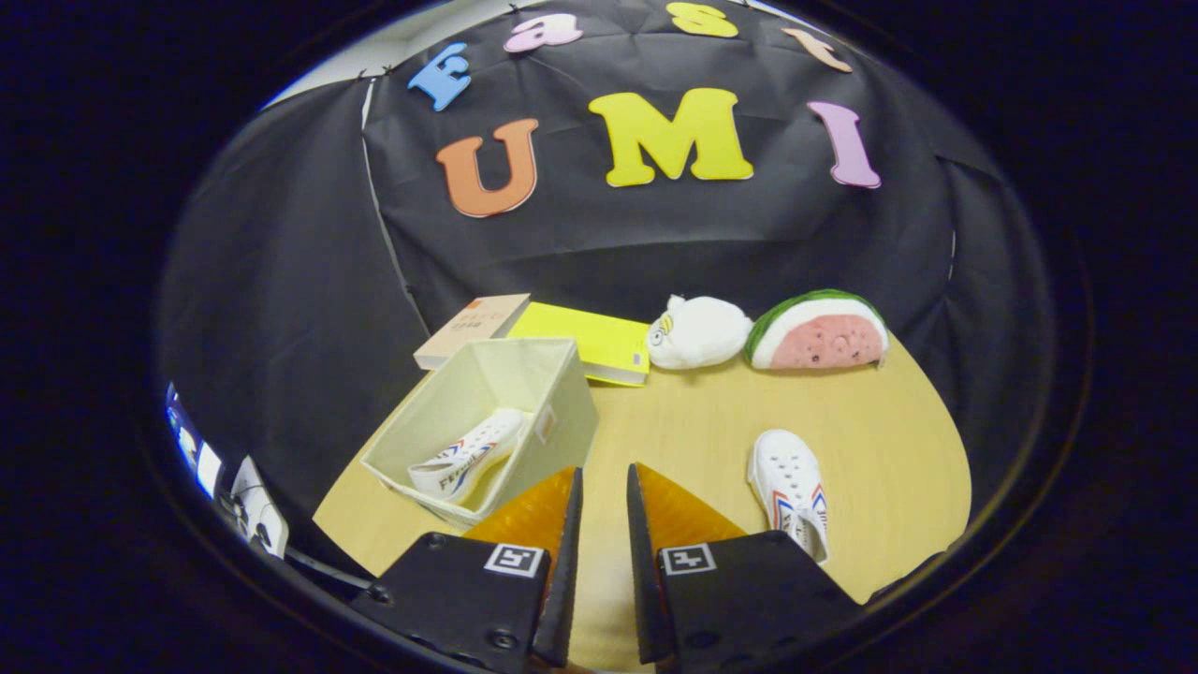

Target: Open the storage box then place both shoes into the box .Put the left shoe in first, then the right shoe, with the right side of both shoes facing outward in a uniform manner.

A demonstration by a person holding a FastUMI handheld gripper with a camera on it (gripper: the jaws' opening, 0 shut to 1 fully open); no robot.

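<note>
- The gripper (pixel 604 482) hangs over the near edge of the tabletop (pixel 711 431), its two fingers a narrow gap apart with nothing between them; bare wood-grain surface shows through the gap.
- Each finger is a flat wedge with a ribbed inner face, and a small square black-and-white marker sits on each finger's mount.
- Just ahead and to the left of the fingers stands the storage box (pixel 552 412), an open-topped, soft-sided fabric cube in pale cream, set at an angle near the left edge of the tabletop, with a small tab on the wall facing the fingers.
- Inside the box lies one shoe (pixel 468 454), a white perforated sneaker leaning on its side with red and blue stripes and dark lettering along it, too small to read.
- To the right of the fingers, the other shoe (pixel 791 491) rests sole-down on the tabletop, white with rows of small holes and red-blue chevrons by its near end.
- Beyond the box, at the far edge, a tan book (pixel 473 328) and a yellow book (pixel 590 339) lie flat, side by side; the print on the tan cover is unreadable.
- Right of the books sits a fluffy white plush toy (pixel 697 330), touching a watermelon-slice plush (pixel 819 329) with green rind and pink flesh.
</note>
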